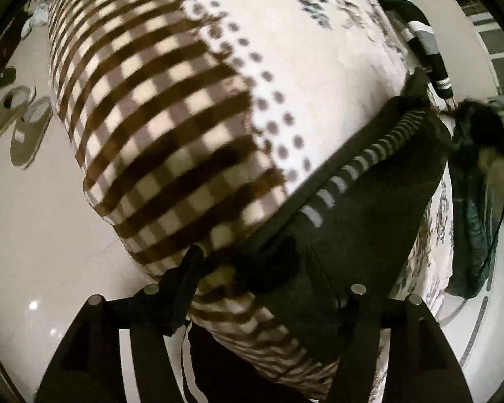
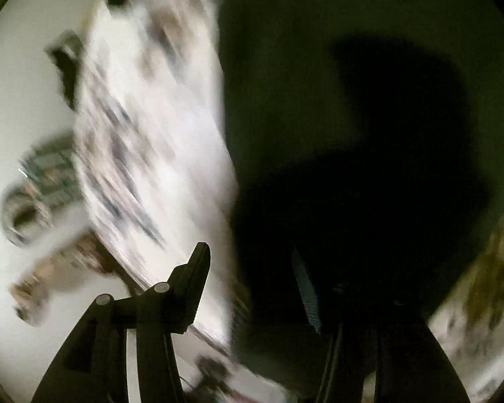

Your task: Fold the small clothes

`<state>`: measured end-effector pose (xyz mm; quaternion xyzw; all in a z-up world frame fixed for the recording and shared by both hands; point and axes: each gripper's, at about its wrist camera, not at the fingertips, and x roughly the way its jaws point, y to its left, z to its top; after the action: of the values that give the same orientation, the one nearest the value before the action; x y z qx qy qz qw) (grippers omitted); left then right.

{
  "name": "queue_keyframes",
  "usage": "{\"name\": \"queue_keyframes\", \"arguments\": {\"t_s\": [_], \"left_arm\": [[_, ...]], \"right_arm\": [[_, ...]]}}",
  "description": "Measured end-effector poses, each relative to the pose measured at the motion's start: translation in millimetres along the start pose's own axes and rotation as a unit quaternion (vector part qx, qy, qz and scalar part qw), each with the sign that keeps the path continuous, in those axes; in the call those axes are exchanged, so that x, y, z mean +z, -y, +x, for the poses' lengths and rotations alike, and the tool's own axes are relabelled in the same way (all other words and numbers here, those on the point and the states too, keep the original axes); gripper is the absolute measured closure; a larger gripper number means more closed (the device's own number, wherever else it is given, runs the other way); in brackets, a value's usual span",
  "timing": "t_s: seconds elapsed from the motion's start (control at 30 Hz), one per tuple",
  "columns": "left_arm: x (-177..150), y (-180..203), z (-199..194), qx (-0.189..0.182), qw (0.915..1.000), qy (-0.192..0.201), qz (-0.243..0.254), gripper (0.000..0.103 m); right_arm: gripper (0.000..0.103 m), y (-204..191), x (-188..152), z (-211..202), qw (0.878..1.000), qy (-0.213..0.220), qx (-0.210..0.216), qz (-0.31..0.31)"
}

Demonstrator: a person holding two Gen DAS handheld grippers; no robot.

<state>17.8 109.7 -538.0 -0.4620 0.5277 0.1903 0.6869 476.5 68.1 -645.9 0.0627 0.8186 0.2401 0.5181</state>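
A dark garment [image 1: 363, 221] with a grey-and-white striped band lies on the bed, at the near right in the left wrist view. My left gripper [image 1: 252, 268] is open above its near edge; the left finger [image 1: 188, 275] sits over the checked quilt, and the right finger is dark against the cloth. In the blurred right wrist view the dark garment [image 2: 352, 117] fills the right half. My right gripper [image 2: 252, 268] is open, its left finger [image 2: 195, 278] over the pale bedding and its ribbed right pad [image 2: 307, 295] against the dark cloth.
The bed carries a brown-checked and dotted white quilt [image 1: 171, 127]. A striped sleeve [image 1: 423, 40] lies at the far right edge. A green fur-trimmed jacket [image 1: 477, 201] hangs off the right side. Slippers [image 1: 23, 124] stand on the white floor at left.
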Motion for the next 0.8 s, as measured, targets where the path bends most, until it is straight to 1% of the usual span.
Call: {"name": "queue_keyframes", "arguments": {"t_s": [0.03, 0.07, 0.1, 0.13, 0.17, 0.2, 0.27, 0.33, 0.37, 0.4, 0.43, 0.5, 0.53, 0.57, 0.6, 0.63, 0.67, 0.7, 0.73, 0.77, 0.8], "left_arm": [[0, 3, -2, 0.003, 1.0000, 0.002, 0.009, 0.042], [0, 5, -3, 0.009, 0.9999, 0.003, 0.014, 0.042], [1, 8, -2, 0.015, 0.9997, 0.005, 0.019, 0.042], [0, 10, -2, 0.018, 0.9996, 0.006, 0.022, 0.042], [0, 13, -3, 0.022, 0.9994, 0.008, 0.027, 0.042], [3, 16, -2, 0.027, 0.9991, 0.011, 0.031, 0.042], [7, 23, -2, 0.035, 0.9983, 0.018, 0.043, 0.042], [11, 32, -2, 0.047, 0.9968, 0.027, 0.060, 0.042], [14, 37, 1, 0.049, 0.9960, 0.029, 0.068, 0.042], [15, 41, 3, 0.053, 0.9951, 0.029, 0.078, 0.042], [18, 47, 8, 0.060, 0.9934, 0.027, 0.094, 0.042], [22, 55, 24, 0.070, 0.9900, 0.013, 0.121, 0.042], [23, 58, 31, 0.078, 0.9883, 0.008, 0.131, 0.043], [23, 58, 37, 0.078, 0.9873, 0.004, 0.138, 0.045], [23, 56, 42, 0.077, 0.9864, 0.004, 0.145, 0.049], [23, 55, 43, 0.072, 0.9864, 0.005, 0.148, 0.079], [22, 54, 44, 0.067, 0.9867, 0.005, 0.148, 0.095], [22, 52, 43, 0.063, 0.9873, 0.006, 0.145, 0.098], [21, 50, 40, 0.055, 0.9884, 0.010, 0.141, 0.099], [20, 47, 36, 0.047, 0.9896, 0.014, 0.135, 0.099], [20, 45, 34, 0.041, 0.9907, 0.015, 0.129, 0.099]], "right_arm": [[0.050, 7, -10, 18, 1.000, -0.014, 0.015, 0.015], [0.050, 14, -19, 43, 0.998, -0.033, 0.043, 0.040], [0.050, 15, -23, 57, 0.996, -0.035, 0.062, 0.052], [0.050, 10, -27, 67, 0.994, -0.026, 0.088, 0.053], [0.047, 2, -30, 72, 0.993, -0.020, 0.108, 0.041], [0.043, -4, -32, 72, 0.991, -0.013, 0.130, 0.030], [0.039, -11, -40, 60, 0.985, -0.003, 0.172, 0.008], [0.039, 0, -49, 46, 0.979, 0.003, 0.203, 0.000], [0.039, 14, -60, 36, 0.977, 0.006, 0.215, -0.001], [0.039, 24, -66, 29, 0.979, 0.009, 0.205, -0.001], [0.039, 43, -80, 19, 0.983, 0.018, 0.183, 0.001], [0.039, 74, -106, 12, 0.989, 0.027, 0.148, 0.014], [0.039, 91, -121, 13, 0.992, 0.024, 0.125, 0.024], [0.039, 109, -139, 18, 0.994, 0.017, 0.101, 0.036], [0.039, 122, -154, 22, 0.995, 0.010, 0.085, 0.044], [0.039, 138, -174, 33, 0.997, -0.005, 0.061, 0.054], [0.039, 150, -192, 44, 0.997, -0.016, 0.050, 0.059], [0.039, 157, -205, 54, 0.997, -0.026, 0.042, 0.061], [0.039, 163, -223, 69, 0.997, -0.040, 0.027, 0.063], [0.039, 165, -233, 80, 0.997, -0.046, 0.024, 0.062], [0.042, 169, -247, 91, 0.996, -0.052, 0.031, 0.061]]}}
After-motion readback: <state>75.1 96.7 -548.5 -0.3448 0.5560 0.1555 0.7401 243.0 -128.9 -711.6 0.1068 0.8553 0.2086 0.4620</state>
